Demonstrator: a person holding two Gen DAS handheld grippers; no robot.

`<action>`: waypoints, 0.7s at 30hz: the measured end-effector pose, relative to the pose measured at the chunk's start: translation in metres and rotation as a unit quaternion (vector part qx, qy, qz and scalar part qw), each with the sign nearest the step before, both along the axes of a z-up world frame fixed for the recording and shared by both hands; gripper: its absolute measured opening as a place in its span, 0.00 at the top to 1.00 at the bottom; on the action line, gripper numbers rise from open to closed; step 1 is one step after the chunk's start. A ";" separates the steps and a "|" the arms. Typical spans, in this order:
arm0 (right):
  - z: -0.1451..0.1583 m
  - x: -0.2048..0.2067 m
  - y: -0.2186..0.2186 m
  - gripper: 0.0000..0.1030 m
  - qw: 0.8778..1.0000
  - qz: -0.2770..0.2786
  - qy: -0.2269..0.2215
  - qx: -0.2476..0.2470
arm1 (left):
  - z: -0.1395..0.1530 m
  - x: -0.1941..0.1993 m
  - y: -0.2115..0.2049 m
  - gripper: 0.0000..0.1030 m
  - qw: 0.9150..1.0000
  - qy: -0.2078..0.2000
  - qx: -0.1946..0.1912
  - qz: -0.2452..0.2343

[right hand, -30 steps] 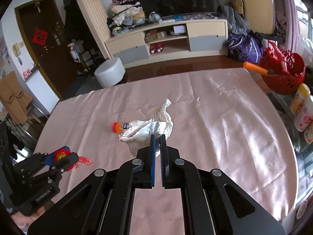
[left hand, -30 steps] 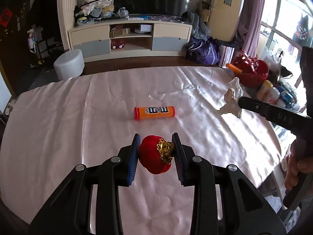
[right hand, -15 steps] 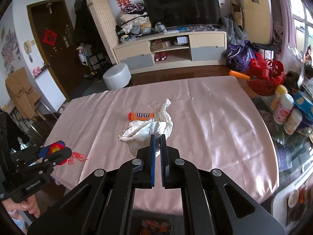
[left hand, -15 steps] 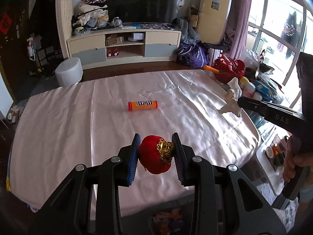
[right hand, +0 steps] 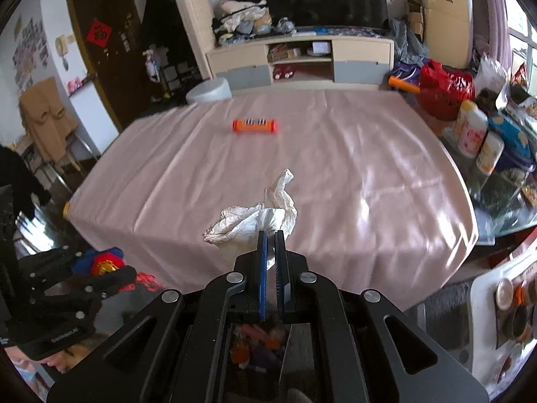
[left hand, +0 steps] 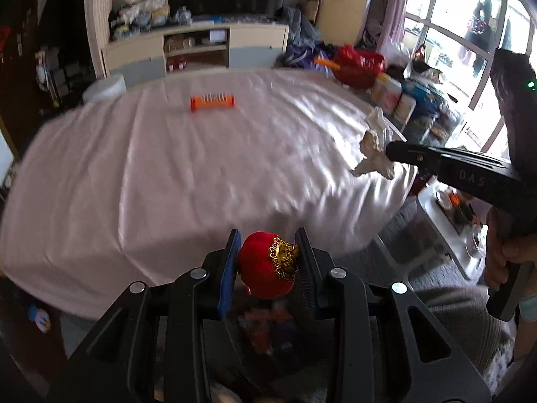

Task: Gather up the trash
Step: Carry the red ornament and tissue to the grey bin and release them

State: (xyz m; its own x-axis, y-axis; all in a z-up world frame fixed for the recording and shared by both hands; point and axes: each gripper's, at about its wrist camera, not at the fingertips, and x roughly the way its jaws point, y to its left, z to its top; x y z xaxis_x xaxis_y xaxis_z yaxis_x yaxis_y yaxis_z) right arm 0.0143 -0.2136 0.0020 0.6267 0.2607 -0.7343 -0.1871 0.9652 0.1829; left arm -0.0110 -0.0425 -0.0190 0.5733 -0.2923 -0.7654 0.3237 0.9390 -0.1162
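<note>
My left gripper (left hand: 268,260) is shut on a red lantern ornament (left hand: 265,265) with a gold cap, held past the near edge of the pink-clothed table (left hand: 167,168). My right gripper (right hand: 271,238) is shut on a crumpled white tissue (right hand: 255,218), also off the table's near edge. Below both grippers lies a dark bin with colourful trash (right hand: 258,339), blurred. An orange candy tube (left hand: 212,102) lies on the cloth at the far side. In the left wrist view the right gripper (left hand: 389,154) holds the tissue (left hand: 374,147) at the right.
Bottles and a red basket (right hand: 446,90) crowd the table's right side. A low white stand (right hand: 503,302) with small items is at the lower right. A TV cabinet (right hand: 302,57) and a white stool (right hand: 209,90) stand beyond the table. A person's hand (left hand: 506,252) grips the right handle.
Both grippers have pulled back from over the table to beyond its near edge, carrying the lantern and the tissue. The bin has come into view beneath them.
</note>
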 end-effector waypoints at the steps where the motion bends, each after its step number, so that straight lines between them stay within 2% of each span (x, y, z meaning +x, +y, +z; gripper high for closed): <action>1: -0.007 -0.004 0.001 0.94 1.000 0.002 0.004 -0.001 | -0.010 -0.005 0.001 0.70 1.000 0.009 -0.004 0.001; 4: -0.032 -0.015 0.007 0.94 1.000 0.007 0.024 0.000 | -0.047 -0.018 0.005 0.70 0.999 0.045 -0.013 0.010; 10: -0.085 -0.031 0.021 0.94 0.997 0.019 0.071 0.002 | -0.096 -0.036 0.009 0.70 0.996 0.086 -0.015 0.020; 14: -0.118 -0.037 0.028 0.94 0.995 0.021 0.102 0.005 | -0.122 -0.042 0.008 0.70 0.993 0.112 -0.018 0.024; 19: -0.128 -0.046 0.042 0.94 0.994 0.031 0.103 -0.013 | -0.140 -0.045 0.003 0.69 0.993 0.112 0.002 0.020; 21: -0.140 -0.047 0.046 0.94 0.992 0.037 0.124 -0.009 | -0.145 -0.043 0.005 0.69 0.993 0.114 0.008 0.026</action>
